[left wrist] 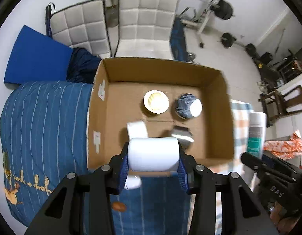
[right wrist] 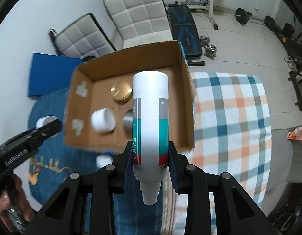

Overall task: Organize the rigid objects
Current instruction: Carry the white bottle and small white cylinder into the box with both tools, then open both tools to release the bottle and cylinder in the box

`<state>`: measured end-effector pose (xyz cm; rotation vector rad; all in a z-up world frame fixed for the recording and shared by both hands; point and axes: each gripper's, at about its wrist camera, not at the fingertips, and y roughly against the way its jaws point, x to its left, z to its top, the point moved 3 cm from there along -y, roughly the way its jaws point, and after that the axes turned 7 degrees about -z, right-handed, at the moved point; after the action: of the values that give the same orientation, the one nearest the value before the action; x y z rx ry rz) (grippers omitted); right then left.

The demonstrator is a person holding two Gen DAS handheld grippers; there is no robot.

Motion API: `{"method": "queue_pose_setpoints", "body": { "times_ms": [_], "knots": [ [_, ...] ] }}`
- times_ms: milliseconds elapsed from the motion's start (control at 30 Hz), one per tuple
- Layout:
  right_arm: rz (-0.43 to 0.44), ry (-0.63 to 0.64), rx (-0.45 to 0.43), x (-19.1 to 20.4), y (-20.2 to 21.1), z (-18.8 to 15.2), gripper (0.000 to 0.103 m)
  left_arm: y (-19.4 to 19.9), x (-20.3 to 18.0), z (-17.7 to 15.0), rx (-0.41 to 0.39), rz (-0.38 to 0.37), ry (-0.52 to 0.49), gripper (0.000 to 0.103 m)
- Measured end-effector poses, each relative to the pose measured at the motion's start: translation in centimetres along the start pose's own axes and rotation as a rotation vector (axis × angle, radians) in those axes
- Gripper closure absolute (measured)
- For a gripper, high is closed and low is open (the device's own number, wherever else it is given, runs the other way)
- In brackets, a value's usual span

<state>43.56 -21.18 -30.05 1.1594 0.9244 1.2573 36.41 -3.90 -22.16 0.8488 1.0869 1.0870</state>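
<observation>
Heads up, your left gripper [left wrist: 153, 165] is clamped on a white jar [left wrist: 153, 154] and your right gripper [right wrist: 151, 166] on the tall bottle [right wrist: 151, 121], both above the cardboard box [left wrist: 219, 117], so dropping either could topple the gold-lidded jar [left wrist: 156, 101].

Motion-blurred: cardboard box [right wrist: 176, 90] edges and silver tin [left wrist: 183, 137] inside it. Dark can [right wrist: 128, 120] mostly hidden behind held bottle [right wrist: 151, 117]; bottle label print unreadable. Small white item [left wrist: 133, 183] half hidden behind left fingers [left wrist: 123, 168].
</observation>
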Motion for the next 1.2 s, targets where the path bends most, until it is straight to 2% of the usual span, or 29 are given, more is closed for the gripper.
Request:
{"method": "queue_pose_setpoints", "body": {
  "times_ms": [167,367,600,800,933,1100,1133,1200],
  "knots": [
    [-0.058,-0.021,0.090,0.2,-5.9,3.6,0.069,-5.7,3.1,3.2,0.090,0.062,0.045,0.063],
    [-0.159,-0.028,0.165,0.8,-12.0,5.4,0.068,-11.5,5.6,5.5,0.184,0.124,0.066,0.063],
    [-0.244,-0.064,0.207,0.5,-16.1,6.9,0.068,-16.6,7.0,7.1,0.280,0.164,0.066,0.063],
    [-0.307,-0.043,0.213,1.1,-17.7,8.2,0.068,-19.2,7.5,7.9,0.323,0.192,0.057,0.063],
    [-0.337,-0.047,0.223,1.1,-18.4,8.9,0.068,-19.9,7.4,8.0,0.346,0.181,0.058,0.062],
    [-0.344,-0.039,0.211,1.0,-18.0,9.6,0.067,-19.3,6.8,8.5,0.333,0.155,0.064,0.052],
    [-0.339,-0.042,0.211,0.9,-17.9,9.7,0.066,-19.1,6.6,8.5,0.327,0.150,0.067,0.050],
    [-0.325,-0.046,0.213,0.7,-17.4,9.4,0.056,-18.4,6.3,8.4,0.316,0.130,0.077,0.047]
  ]
}}
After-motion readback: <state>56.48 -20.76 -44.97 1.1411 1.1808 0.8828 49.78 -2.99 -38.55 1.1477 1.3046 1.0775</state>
